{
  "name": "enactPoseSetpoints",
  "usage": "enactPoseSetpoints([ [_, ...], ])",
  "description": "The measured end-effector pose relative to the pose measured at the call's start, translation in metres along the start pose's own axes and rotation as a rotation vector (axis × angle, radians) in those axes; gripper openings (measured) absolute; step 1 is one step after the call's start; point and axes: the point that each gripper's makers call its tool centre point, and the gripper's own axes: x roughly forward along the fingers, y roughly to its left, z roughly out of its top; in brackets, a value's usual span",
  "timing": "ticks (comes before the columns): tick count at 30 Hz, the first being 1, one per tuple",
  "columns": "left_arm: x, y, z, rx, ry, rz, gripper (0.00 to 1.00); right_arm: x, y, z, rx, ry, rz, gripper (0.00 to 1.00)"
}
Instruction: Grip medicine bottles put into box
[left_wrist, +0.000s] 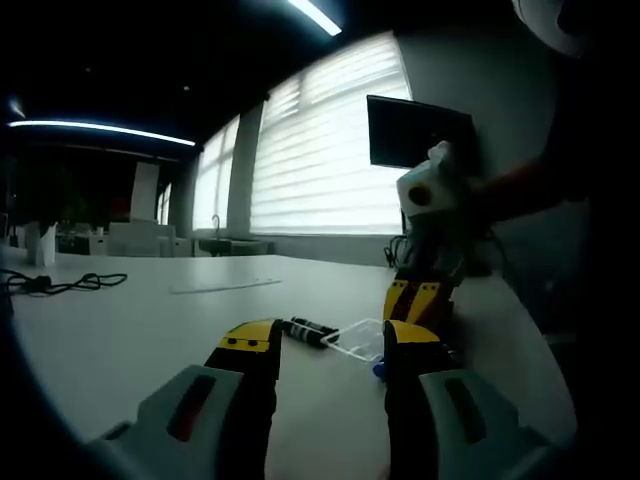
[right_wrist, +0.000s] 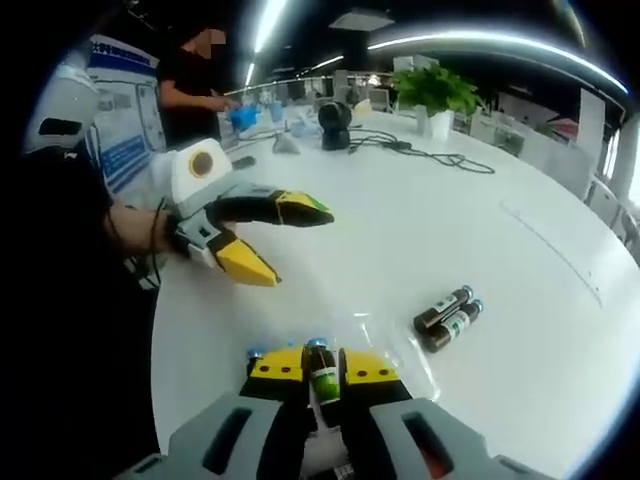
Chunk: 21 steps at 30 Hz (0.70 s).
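Observation:
In the right gripper view my right gripper (right_wrist: 322, 362) is shut on a brown medicine bottle (right_wrist: 322, 385) with a green label and blue cap, held low over a clear plastic box (right_wrist: 392, 345). Two more brown bottles (right_wrist: 448, 314) lie side by side on the white table to the right. My left gripper (right_wrist: 300, 248) hovers open to the left, holding nothing. In the left gripper view my left gripper (left_wrist: 328, 345) stands open above the table, with dark bottles (left_wrist: 308, 330) and the clear box (left_wrist: 358, 338) beyond it and the right gripper (left_wrist: 420, 300) pointing down at the box.
The big white table (right_wrist: 500, 230) carries black cables (right_wrist: 425, 150), a dark round device (right_wrist: 335, 125) and a potted plant (right_wrist: 435, 90) at its far side. A person (right_wrist: 195, 80) stands at the back left. A dark monitor (left_wrist: 420, 130) stands before blinded windows.

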Motion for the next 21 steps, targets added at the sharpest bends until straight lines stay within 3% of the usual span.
enactPoseSetpoints([
  [13, -0.001, 0.001, 0.003, -0.011, -0.017, 0.001, 0.34, -0.001, -0.035, 0.010, 0.186, -0.005, -0.105, 0.12],
  [18, -0.002, 0.002, 0.005, -0.015, -0.024, 0.002, 0.34, -0.002, -0.047, 0.014, 0.340, -0.015, -0.141, 0.15],
  [21, -0.001, 0.001, 0.004, -0.008, -0.022, 0.002, 0.34, -0.002, -0.054, 0.014, 0.374, -0.011, -0.159, 0.15],
])
